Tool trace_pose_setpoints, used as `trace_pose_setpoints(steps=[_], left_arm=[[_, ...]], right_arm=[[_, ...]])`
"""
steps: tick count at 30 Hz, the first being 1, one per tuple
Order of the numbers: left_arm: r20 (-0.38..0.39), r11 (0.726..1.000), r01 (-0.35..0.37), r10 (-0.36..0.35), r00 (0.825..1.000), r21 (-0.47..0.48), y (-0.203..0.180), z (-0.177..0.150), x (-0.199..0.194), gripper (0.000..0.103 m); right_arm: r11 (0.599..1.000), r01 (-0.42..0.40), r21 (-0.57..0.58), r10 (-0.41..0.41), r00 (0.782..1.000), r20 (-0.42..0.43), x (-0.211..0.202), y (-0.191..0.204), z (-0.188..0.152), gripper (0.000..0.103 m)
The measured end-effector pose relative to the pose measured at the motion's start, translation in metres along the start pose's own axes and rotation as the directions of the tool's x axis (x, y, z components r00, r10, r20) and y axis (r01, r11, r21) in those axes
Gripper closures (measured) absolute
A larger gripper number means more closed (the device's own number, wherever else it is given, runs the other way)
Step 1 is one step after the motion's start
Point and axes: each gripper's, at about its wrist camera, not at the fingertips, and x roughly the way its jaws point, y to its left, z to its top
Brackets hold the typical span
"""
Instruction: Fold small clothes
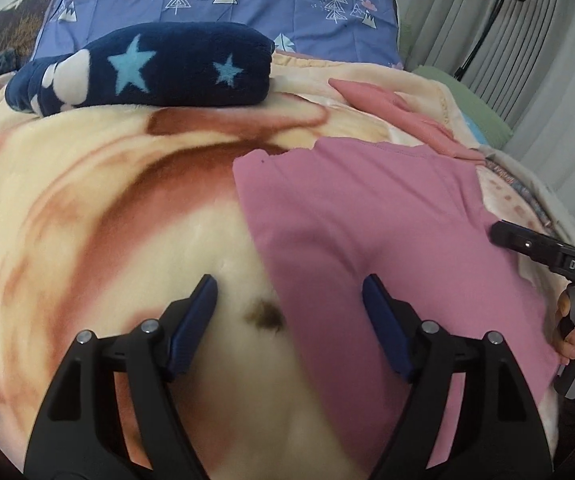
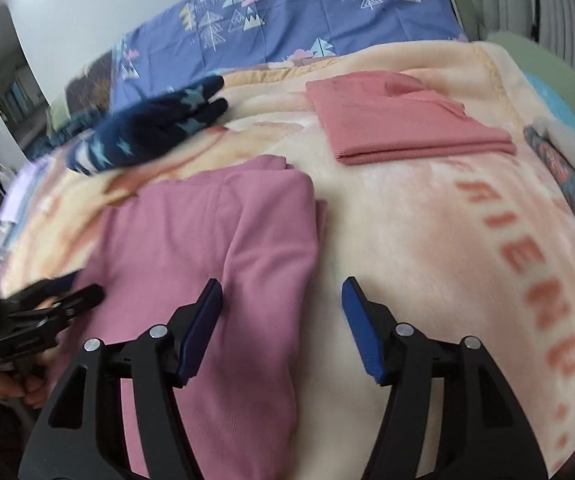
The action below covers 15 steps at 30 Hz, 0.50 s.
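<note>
Navy star fleece (image 1: 147, 68) beyond pink garment (image 1: 387, 248)

- My grippers work over a bed covered by a cream plush blanket (image 1: 87, 208).
- A mauve garment (image 2: 215, 232) lies flat under both.
- A folded salmon garment (image 2: 399, 124) lies beyond my right gripper.
- A navy star-print fleece (image 1: 159, 68) lies beyond my left.

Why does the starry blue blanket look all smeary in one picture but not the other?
In the right wrist view the navy star blanket is streaked by motion blur, as is the blanket lettering; in the left wrist view the same star blanket is sharp. Both fisheye views bulge the bed and darken the corners.
</note>
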Motion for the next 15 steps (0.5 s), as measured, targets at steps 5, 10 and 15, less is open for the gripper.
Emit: trace_pose_setpoints(steps=[5,10,15], left_arm=[[0.001,0.995,0.097,-0.097,0.995,-0.030,0.010,-0.006,-0.018,0.027],[-0.061,0.984,0.175,-0.177,0.982,-0.040,0.008,-0.019,-0.002,0.023],[-0.084,0.984,0.176,-0.176,0.981,-0.013,-0.002,-0.013,0.006,0.019]], right_arm=[[0.995,-0.099,-0.001,0.099,0.995,-0.025,-0.024,-0.013,-0.014,0.038],[0.979,-0.205,0.019,0.206,0.973,-0.108,-0.014,-0.017,-0.032,0.037],[0.976,-0.216,0.002,0.215,0.970,-0.111,0.000,-0.013,-0.030,0.034]])
